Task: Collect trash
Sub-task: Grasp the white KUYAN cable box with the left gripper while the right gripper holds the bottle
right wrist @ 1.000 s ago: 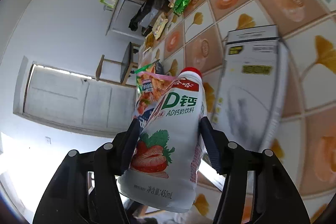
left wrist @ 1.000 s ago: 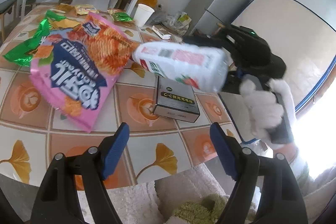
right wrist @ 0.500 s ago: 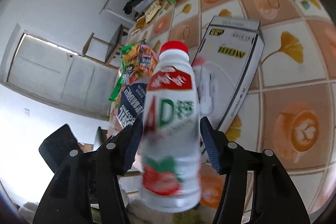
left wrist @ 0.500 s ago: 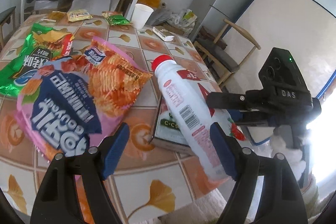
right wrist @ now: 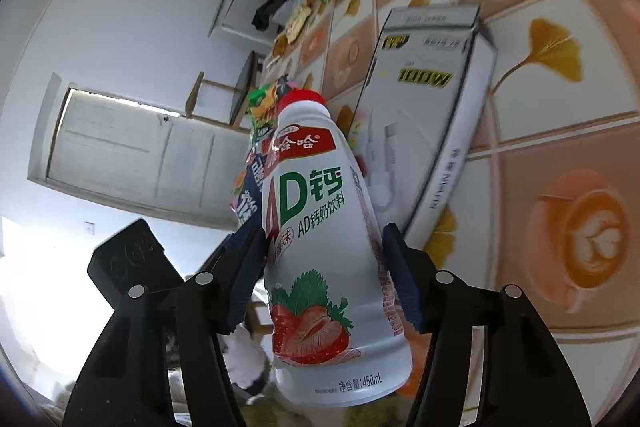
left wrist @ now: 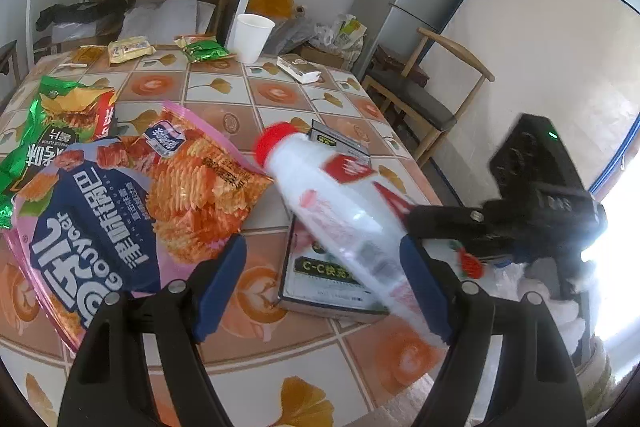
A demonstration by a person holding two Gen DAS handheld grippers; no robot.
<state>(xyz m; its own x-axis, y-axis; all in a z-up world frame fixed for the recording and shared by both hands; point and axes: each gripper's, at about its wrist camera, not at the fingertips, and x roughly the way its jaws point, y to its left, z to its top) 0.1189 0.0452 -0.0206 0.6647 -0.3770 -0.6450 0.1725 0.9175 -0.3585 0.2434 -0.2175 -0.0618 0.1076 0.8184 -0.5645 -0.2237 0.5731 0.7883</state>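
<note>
White plastic with a red cap, the milk bottle is already clamped between the blue pads of your right gripper, gripped low on its body, just above the strawberry print. Its long axis runs straight out along the fingers, cap leading and base nearest the camera. In the left wrist view the same bottle hangs tilted over the near right part of the tiled table, cap up and to the far left, base down toward the near right edge, above the grey cable box lying flat there. Whether it clears the box or brushes it you cannot tell; the bottle is blurred.

Your left gripper holds nothing: its jaws stand wide apart, hovering above the near edge of the table. The pink chip bag lies to its left, with the green bag further left and partly under it. The paper cup and small wrappers sit at the far side, well apart from both hands.

So the right hand owns the bottle, and no bin shows in either view. With the cap pointing away from you, expect to tip the wrist downward for the bottle to drop cap first. The empty left hand is the nearer one to the pink bag, probably its next pick.
</note>
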